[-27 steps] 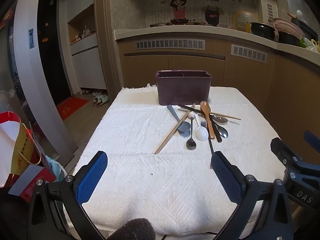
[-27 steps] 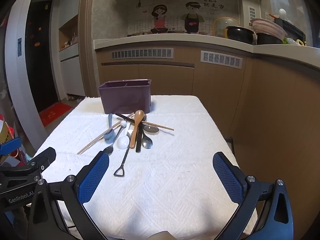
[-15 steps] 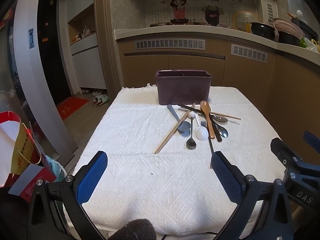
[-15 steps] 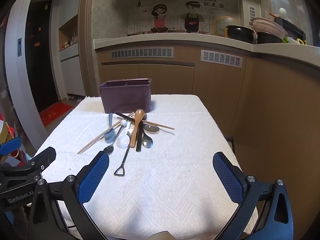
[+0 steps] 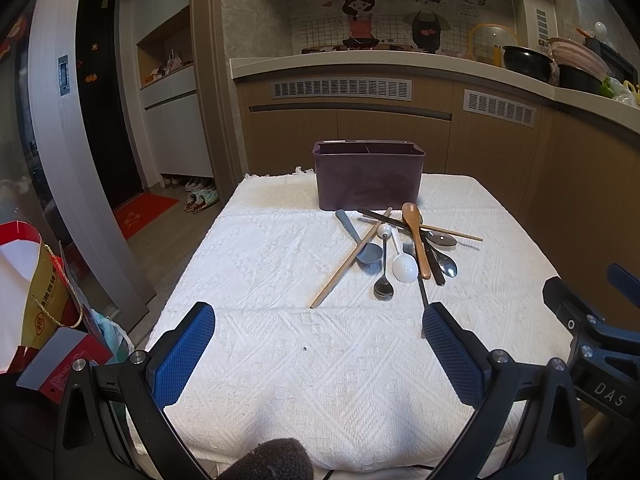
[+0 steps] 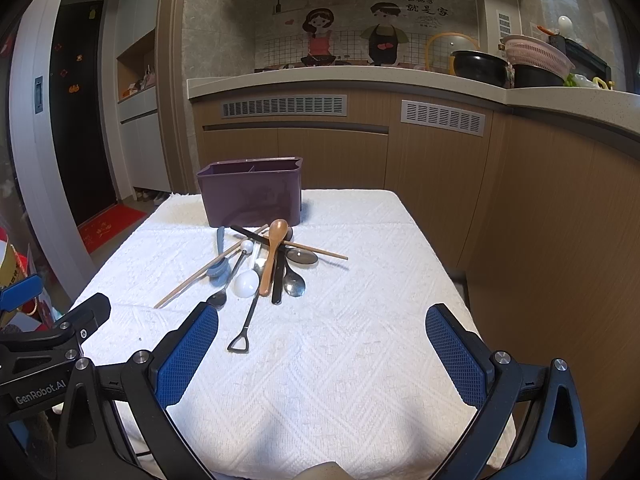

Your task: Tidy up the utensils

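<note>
A pile of utensils lies mid-table in front of a purple divided holder: a wooden spoon, a white spoon, a grey-blue spoon, metal spoons, wooden chopsticks and a black shovel-handled utensil. My left gripper is open and empty, low over the near table. My right gripper is open and empty beside it, and shows in the left wrist view.
A white textured cloth covers the table. A wooden kitchen counter with pots stands behind and to the right. A red and yellow bag sits on the floor at the left. A doorway with a red mat is far left.
</note>
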{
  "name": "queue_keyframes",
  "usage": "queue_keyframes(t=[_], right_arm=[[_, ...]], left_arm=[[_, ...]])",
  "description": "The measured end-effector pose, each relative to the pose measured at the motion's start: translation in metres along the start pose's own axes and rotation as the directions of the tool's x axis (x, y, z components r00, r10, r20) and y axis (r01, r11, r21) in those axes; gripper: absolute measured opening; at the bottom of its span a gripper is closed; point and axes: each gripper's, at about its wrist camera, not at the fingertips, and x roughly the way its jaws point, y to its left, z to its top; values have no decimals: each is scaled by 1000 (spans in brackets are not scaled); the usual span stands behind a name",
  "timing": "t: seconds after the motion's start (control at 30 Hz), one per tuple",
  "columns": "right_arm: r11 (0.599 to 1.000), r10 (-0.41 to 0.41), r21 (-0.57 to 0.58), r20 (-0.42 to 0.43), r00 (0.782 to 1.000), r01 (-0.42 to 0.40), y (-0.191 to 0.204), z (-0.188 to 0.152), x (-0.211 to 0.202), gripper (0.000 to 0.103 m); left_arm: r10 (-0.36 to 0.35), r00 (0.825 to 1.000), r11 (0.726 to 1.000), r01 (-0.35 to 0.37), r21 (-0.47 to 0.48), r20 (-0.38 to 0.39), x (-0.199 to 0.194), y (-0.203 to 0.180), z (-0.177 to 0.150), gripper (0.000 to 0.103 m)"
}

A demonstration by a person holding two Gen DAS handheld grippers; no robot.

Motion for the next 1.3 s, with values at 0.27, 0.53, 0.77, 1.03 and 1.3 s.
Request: queue_keyframes(t=[0.27, 0.53, 0.77, 1.03, 1.3], right_arm=[[1000, 0, 0, 0, 1000, 0, -1, 0, 1, 103], [1000, -1, 1, 1, 1000, 1, -1, -1, 0, 103], [1000, -1, 2, 2, 1000, 1, -1, 0, 0, 103], [1000, 0, 2, 2, 1000, 0, 0, 2, 1, 103], [1000, 5, -2, -1, 1000, -5, 2, 7, 2, 103]], left_arm=[[-1, 1000, 1000, 1, -1, -1, 0, -1, -1, 103], [-2, 1000, 1000, 2, -2, -1, 1, 2, 0, 103], [0, 1000, 1000, 0, -1, 2, 2, 1, -1, 103], [-2, 1000, 1000, 2, 2, 6, 0, -1, 1, 103], [-3, 1000, 1000, 3, 2, 6, 0, 0, 1, 103]])
